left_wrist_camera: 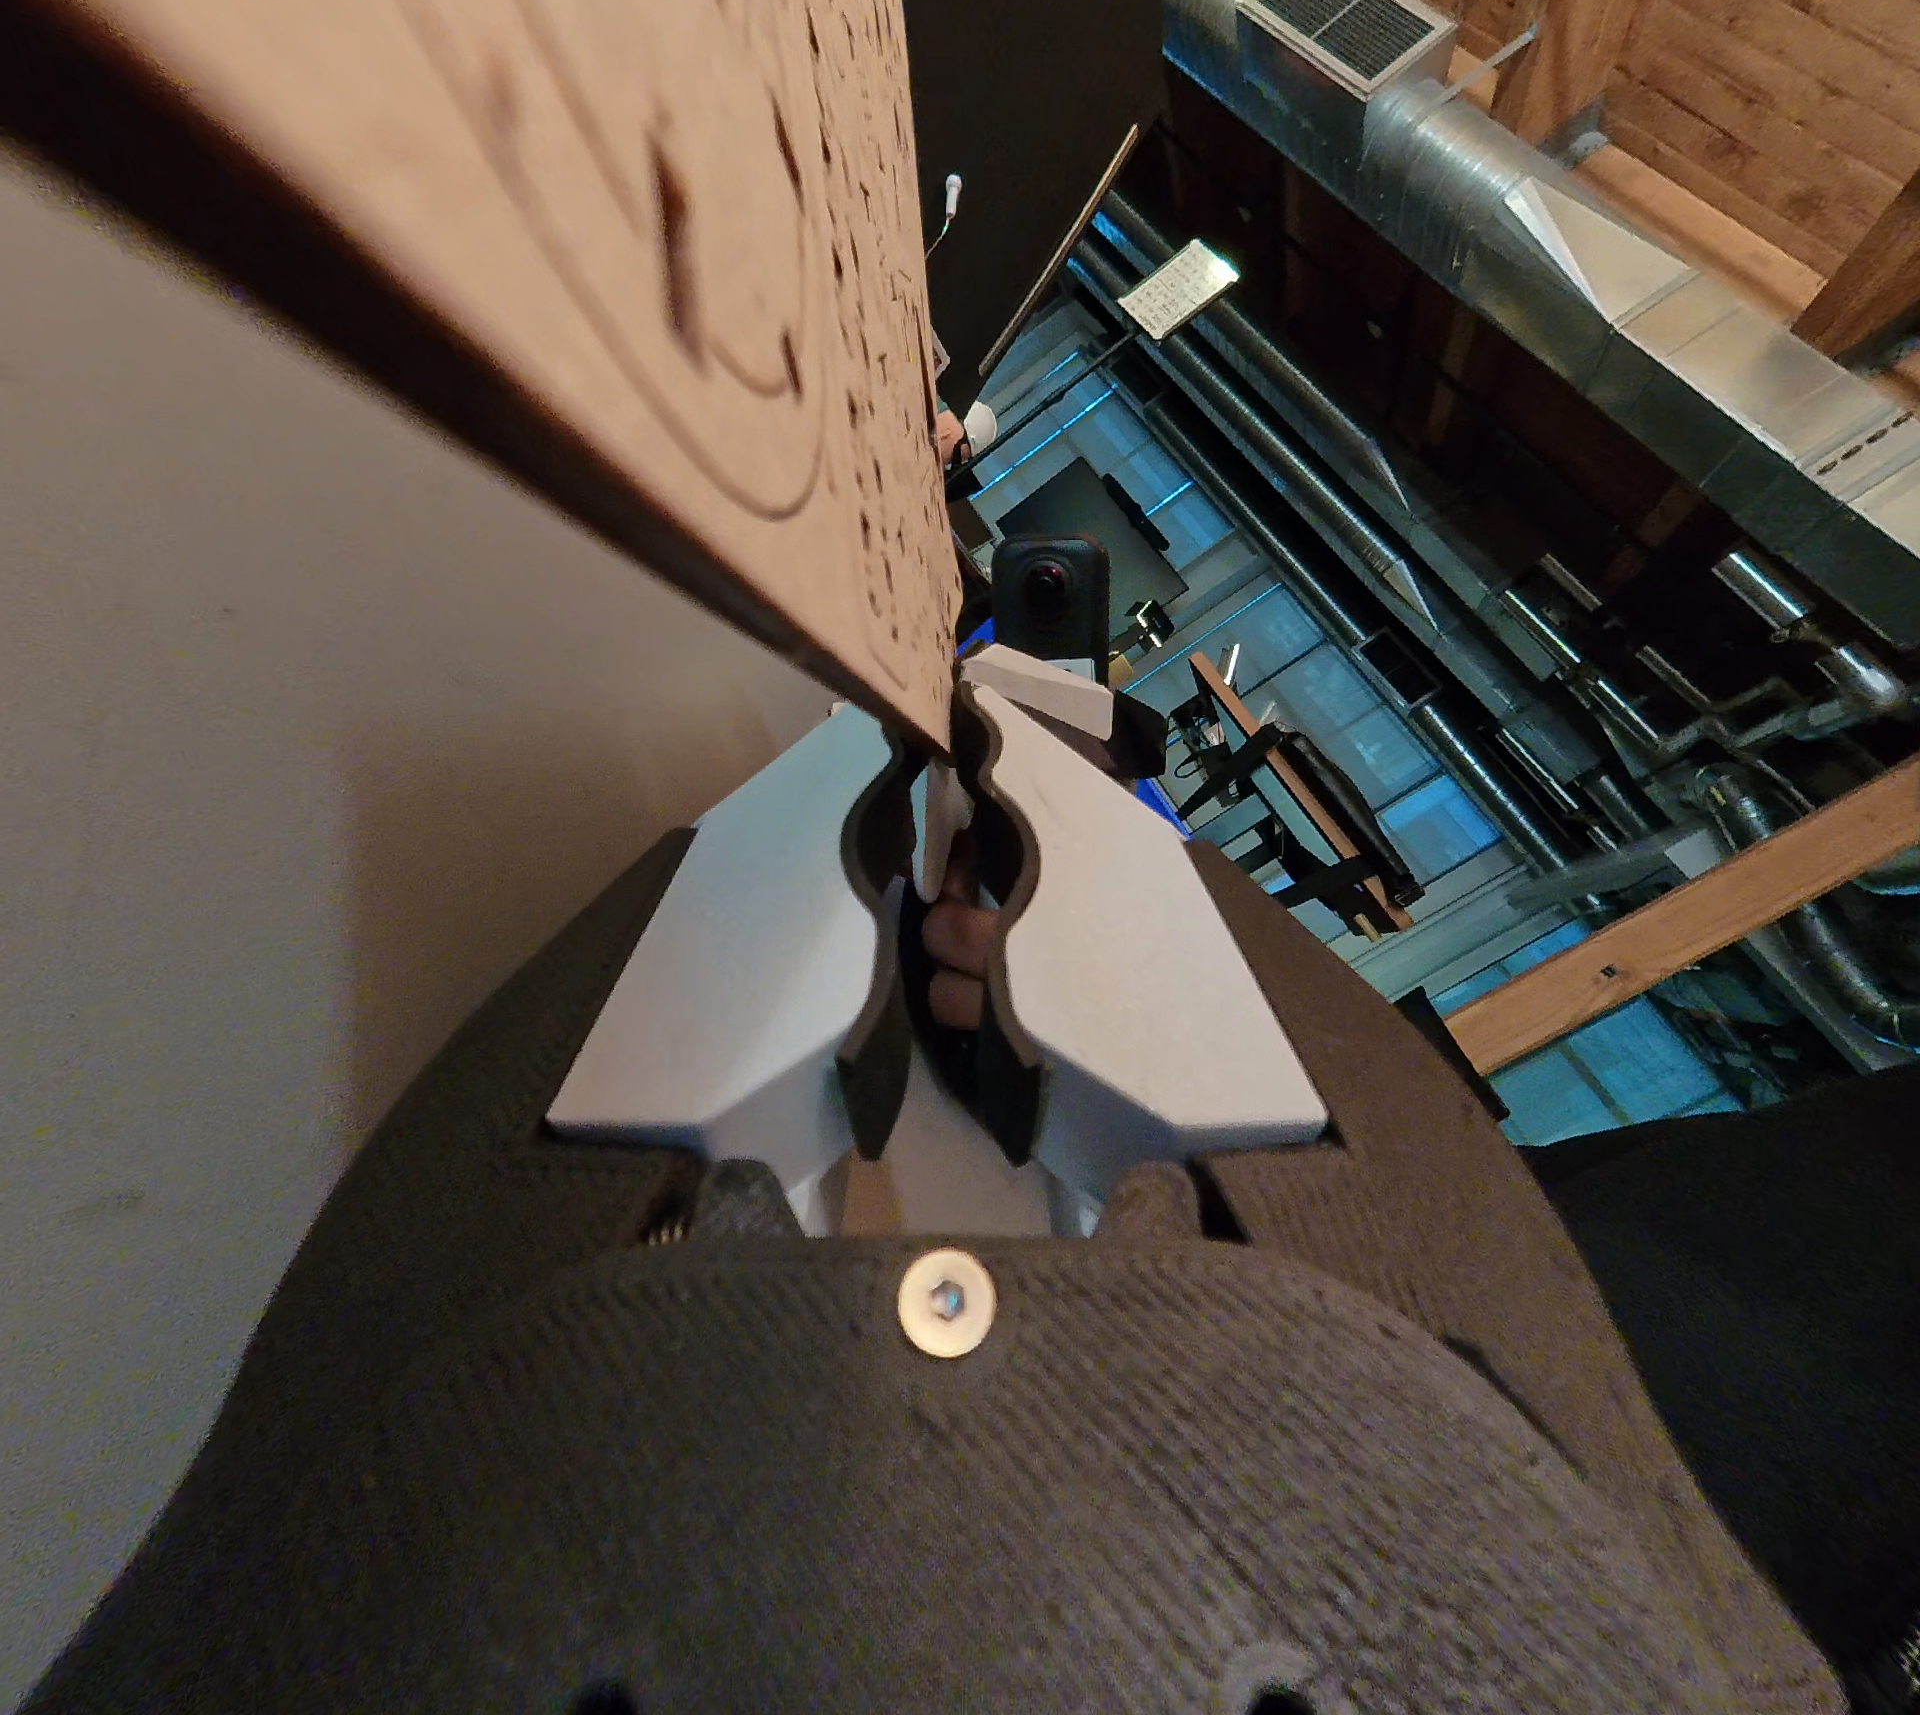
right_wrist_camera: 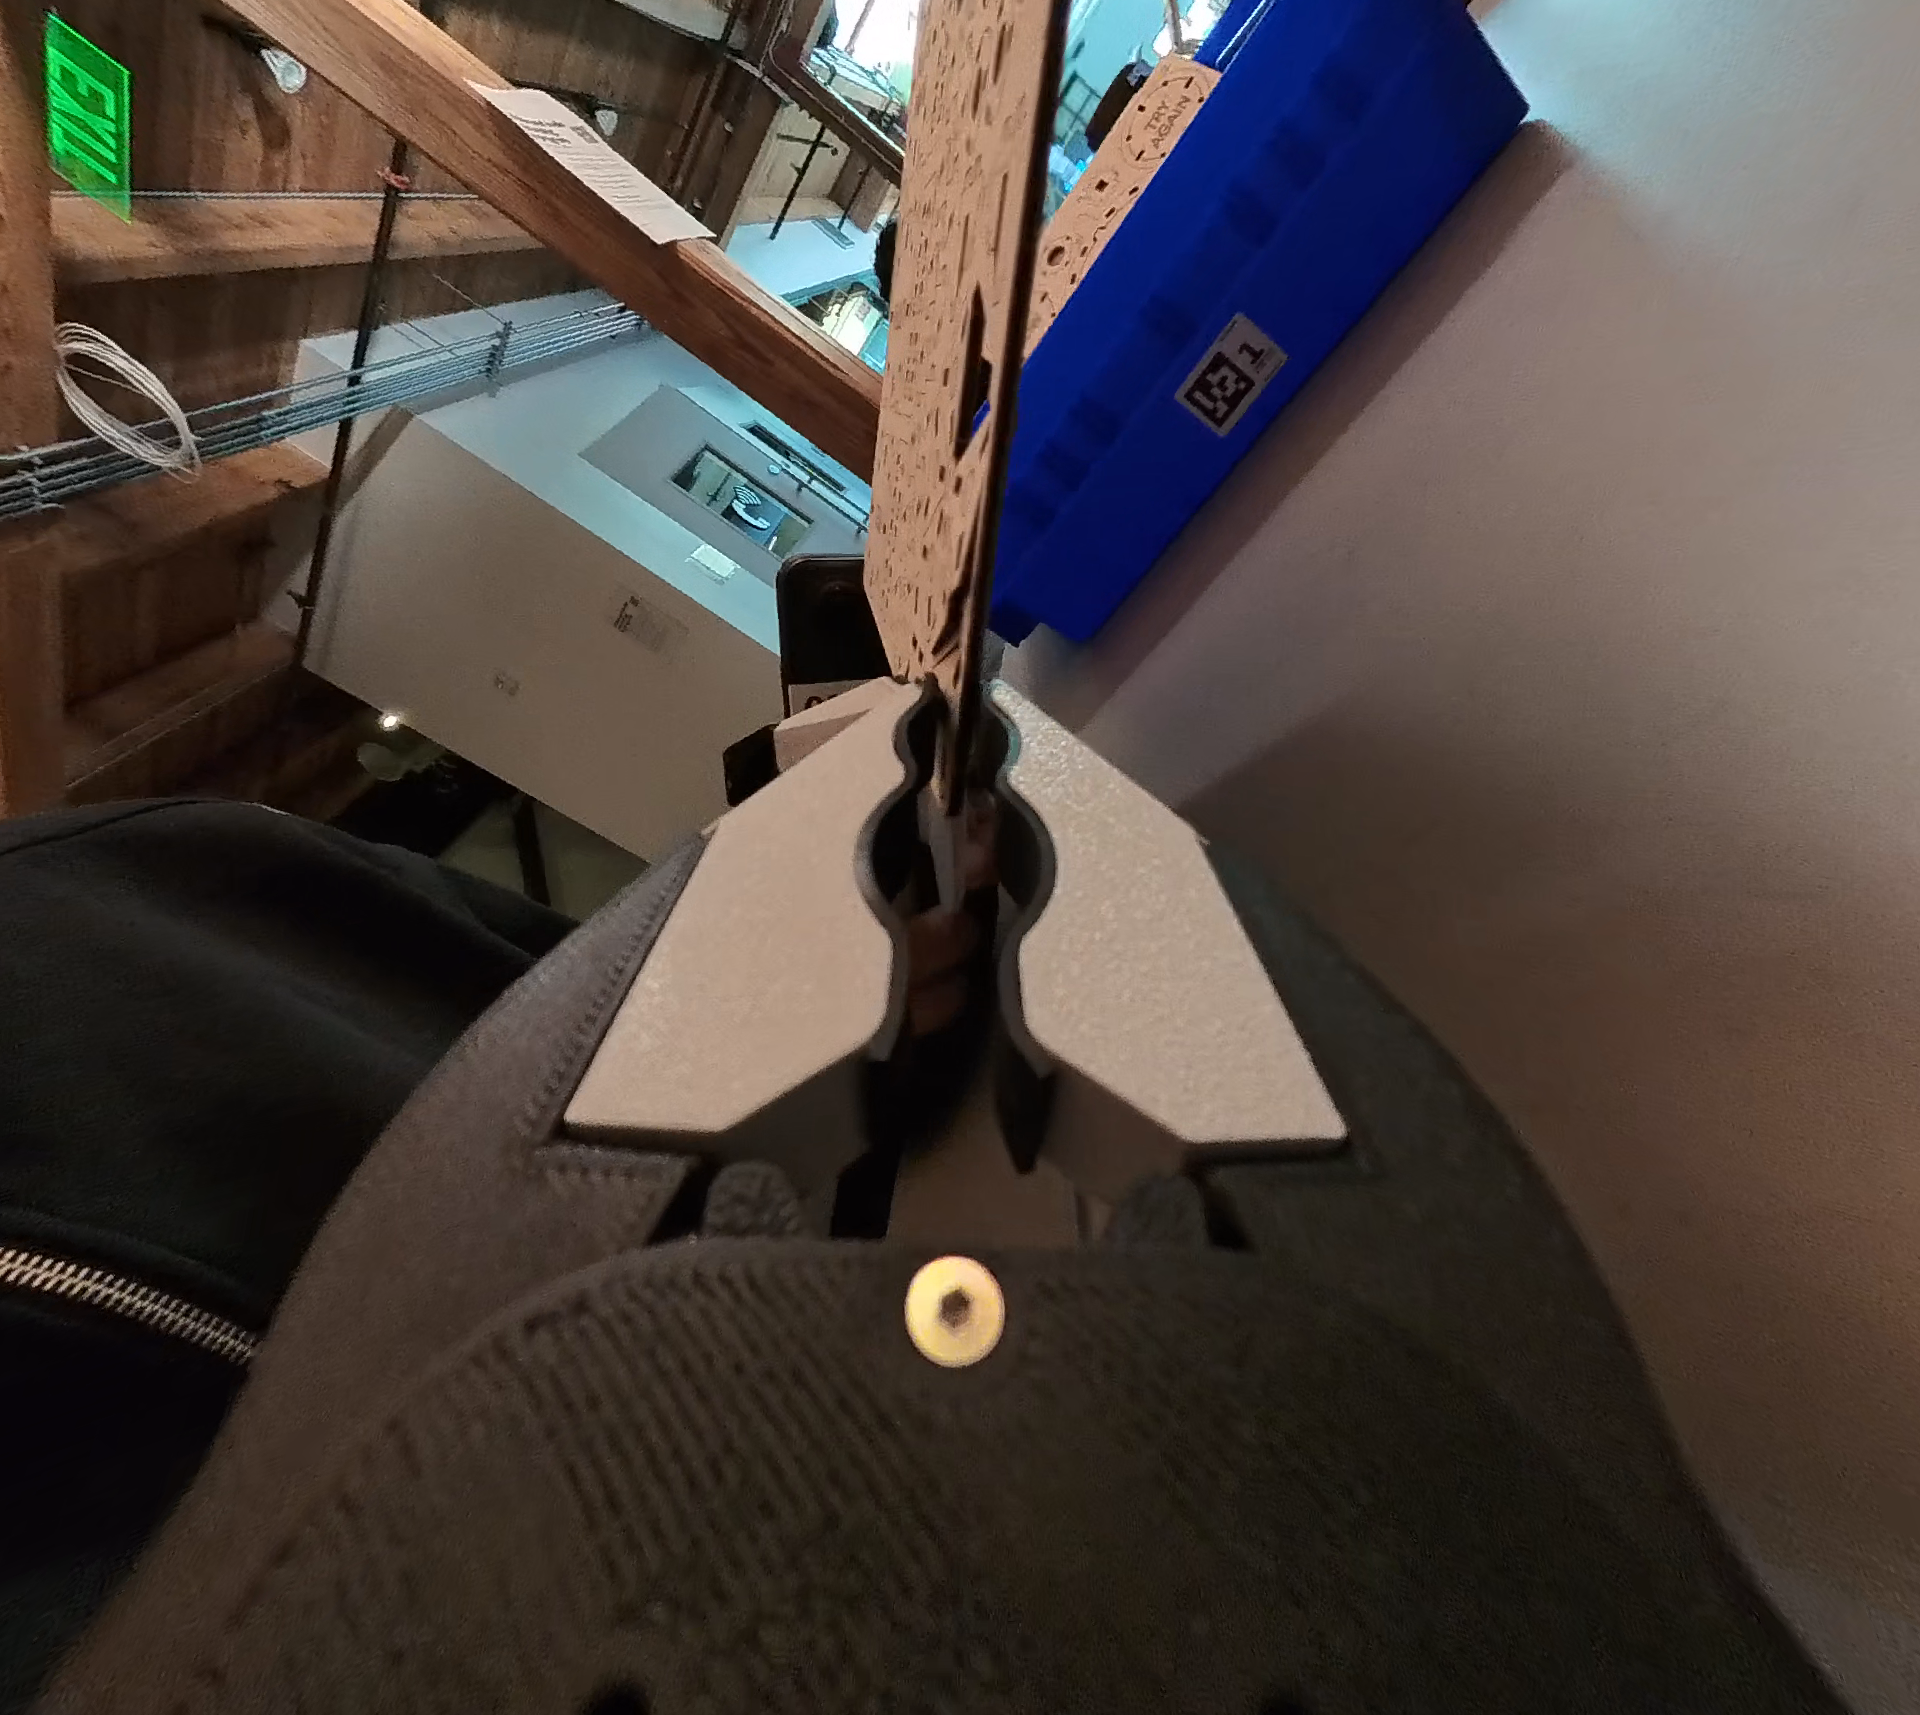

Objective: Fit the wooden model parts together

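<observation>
Overhead, a pale table [right_wrist_camera: 1558, 730] fills the right wrist view, with a blue bin [right_wrist_camera: 1299, 263] on it. Between the two grippers stands a thin wooden board [left_wrist_camera: 582, 138], cut with patterns. Left gripper [left_wrist_camera: 951, 735] pinches its corner; right gripper [right_wrist_camera: 961, 730] is closed on its edge.

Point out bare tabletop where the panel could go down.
Bare white tabletop runs right of the right gripper, up to the blue bin. Crowded at the bin and where both grippers meet on the wooden panel.
</observation>
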Demonstrator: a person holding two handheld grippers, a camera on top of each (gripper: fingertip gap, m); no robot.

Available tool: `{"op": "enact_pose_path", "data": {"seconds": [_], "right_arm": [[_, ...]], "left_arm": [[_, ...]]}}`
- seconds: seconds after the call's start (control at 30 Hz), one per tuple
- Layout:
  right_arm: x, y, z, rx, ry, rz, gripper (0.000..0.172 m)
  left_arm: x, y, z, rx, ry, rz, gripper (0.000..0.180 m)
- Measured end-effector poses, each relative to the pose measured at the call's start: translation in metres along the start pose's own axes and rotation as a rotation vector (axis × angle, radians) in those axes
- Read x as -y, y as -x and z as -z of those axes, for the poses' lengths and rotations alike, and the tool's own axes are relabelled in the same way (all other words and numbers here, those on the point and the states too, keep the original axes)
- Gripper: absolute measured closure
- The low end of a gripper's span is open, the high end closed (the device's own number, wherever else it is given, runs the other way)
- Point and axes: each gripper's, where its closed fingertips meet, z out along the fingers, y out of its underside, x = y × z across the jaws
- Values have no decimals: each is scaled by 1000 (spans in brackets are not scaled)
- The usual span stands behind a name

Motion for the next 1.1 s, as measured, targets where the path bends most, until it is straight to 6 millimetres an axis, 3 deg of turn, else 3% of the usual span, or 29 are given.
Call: {"op": "enact_pose_path", "data": {"seconds": [0.3, 0.57, 1.1], "right_arm": [[-5, 5, -5, 38, 0, -48, 166], [0, 8, 3, 117, -7, -148, 170], [-9, 1, 3, 7, 51, -31, 169]], "left_arm": [[-8, -4, -4, -1, 40, -46, 180], [-6, -7, -3, -35, 34, -16, 180], [-12, 0, -3, 31, 67, -42, 179]]}}
